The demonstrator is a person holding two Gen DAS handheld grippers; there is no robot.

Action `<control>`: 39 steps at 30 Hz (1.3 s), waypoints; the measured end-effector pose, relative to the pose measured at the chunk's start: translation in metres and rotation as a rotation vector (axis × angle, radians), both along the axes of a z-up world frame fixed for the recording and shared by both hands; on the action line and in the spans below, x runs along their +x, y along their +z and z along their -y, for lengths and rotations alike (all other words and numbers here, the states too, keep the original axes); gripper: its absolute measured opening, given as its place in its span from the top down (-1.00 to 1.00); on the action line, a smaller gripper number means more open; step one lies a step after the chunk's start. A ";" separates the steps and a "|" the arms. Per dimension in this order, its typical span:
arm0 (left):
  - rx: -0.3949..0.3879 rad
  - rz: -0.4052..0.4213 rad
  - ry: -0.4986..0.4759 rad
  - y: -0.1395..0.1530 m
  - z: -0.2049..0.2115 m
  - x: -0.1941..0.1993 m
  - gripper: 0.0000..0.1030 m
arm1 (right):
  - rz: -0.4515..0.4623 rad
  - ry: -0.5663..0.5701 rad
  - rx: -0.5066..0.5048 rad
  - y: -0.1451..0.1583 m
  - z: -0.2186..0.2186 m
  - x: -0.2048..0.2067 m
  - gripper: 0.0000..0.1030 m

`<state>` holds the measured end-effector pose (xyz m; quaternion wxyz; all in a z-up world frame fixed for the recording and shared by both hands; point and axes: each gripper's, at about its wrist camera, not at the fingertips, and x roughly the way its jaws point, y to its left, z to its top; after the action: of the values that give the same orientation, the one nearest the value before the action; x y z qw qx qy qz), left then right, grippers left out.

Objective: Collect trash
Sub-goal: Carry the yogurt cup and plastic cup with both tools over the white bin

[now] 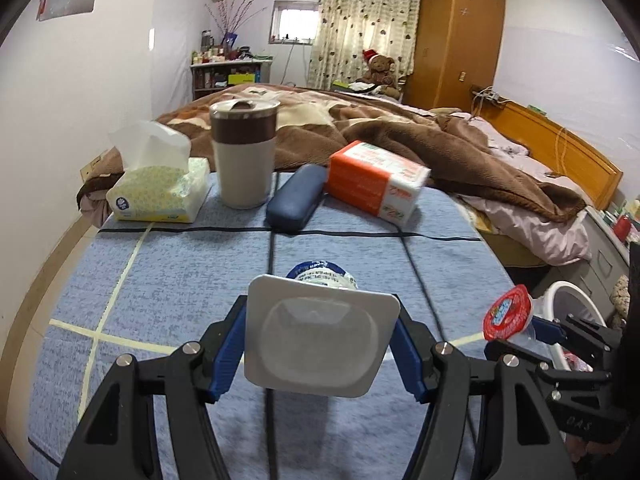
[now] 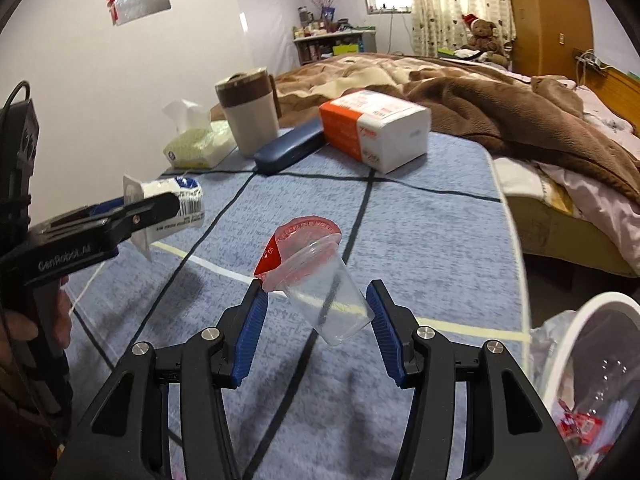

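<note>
left gripper [image 1: 322, 344] tilted down over the blue table mat [image 1: 168, 280]; jaws clamped on a white yogurt tub [image 1: 320, 340], base toward the camera | right gripper [image 2: 318, 326] angled down, pads gripping a clear plastic cup [image 2: 328, 292], red lid peeled, held above the mat; white bin [image 2: 576, 344] at right

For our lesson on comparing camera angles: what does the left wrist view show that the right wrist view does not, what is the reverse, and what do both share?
Only the left wrist view shows the white cup's square base, facing the camera between the left gripper's fingers. Only the right wrist view shows inside the white bin, with red wrappers at its bottom. Both show the clear cup with its red lid held in the right gripper, plus the tumbler, tissue pack, blue case and orange-white box.
</note>
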<state>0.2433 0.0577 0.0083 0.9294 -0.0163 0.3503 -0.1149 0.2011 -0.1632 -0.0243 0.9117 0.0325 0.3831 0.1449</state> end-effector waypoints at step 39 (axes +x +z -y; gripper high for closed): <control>-0.018 0.092 -0.394 0.042 0.203 -0.101 -0.31 | 0.113 -0.401 -0.005 0.036 0.177 -0.100 -0.03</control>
<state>0.1419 -0.1448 0.0507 0.9038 0.0494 0.3027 -0.2985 0.1006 -0.3404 0.0120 0.9425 0.0974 0.3175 -0.0387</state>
